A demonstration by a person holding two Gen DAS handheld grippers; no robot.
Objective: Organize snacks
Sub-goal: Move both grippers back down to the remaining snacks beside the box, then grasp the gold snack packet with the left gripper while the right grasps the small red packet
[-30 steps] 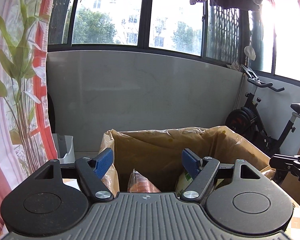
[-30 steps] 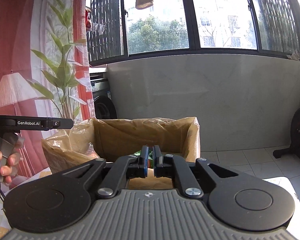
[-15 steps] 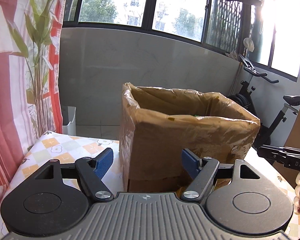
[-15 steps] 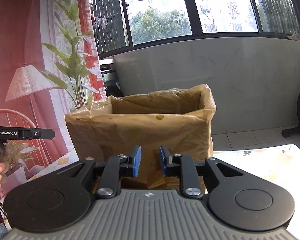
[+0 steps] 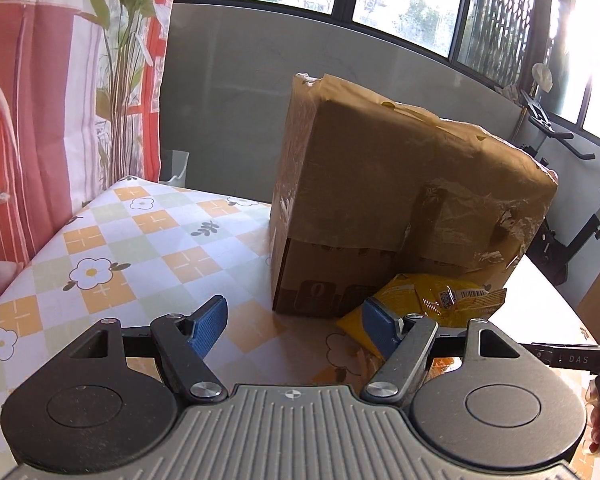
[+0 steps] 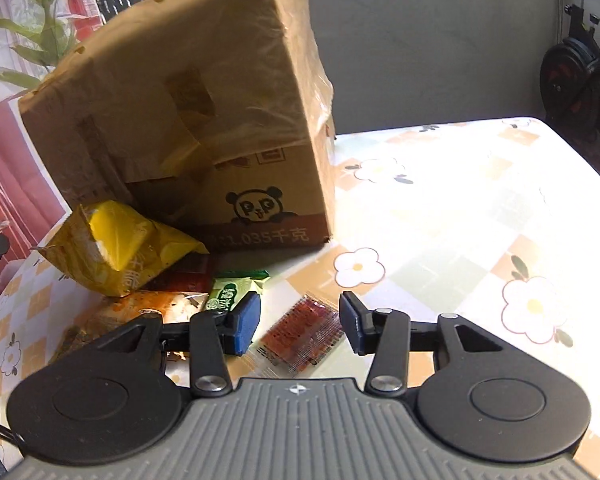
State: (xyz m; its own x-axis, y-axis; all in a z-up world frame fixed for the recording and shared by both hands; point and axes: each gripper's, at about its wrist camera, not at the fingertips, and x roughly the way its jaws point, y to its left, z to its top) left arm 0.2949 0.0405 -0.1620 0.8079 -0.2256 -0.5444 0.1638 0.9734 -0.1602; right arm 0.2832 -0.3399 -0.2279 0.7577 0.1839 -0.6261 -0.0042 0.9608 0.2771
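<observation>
Red sachet point(image 6: 304, 330): flat on surface point(image 6: 460, 208) before the box point(image 6: 204, 120), between right gripper point(image 6: 300, 323) fingers, half open, empty. Likely light, thin, slippery; pinch by an edge. Left gripper point(image 5: 296, 326): wide open, empty, beside yellow bag point(image 5: 428, 300).

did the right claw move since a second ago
Yes. The right claw was level with the cardboard box rim, shut. Now it has dropped to the table, open over a red snack packet.
</observation>
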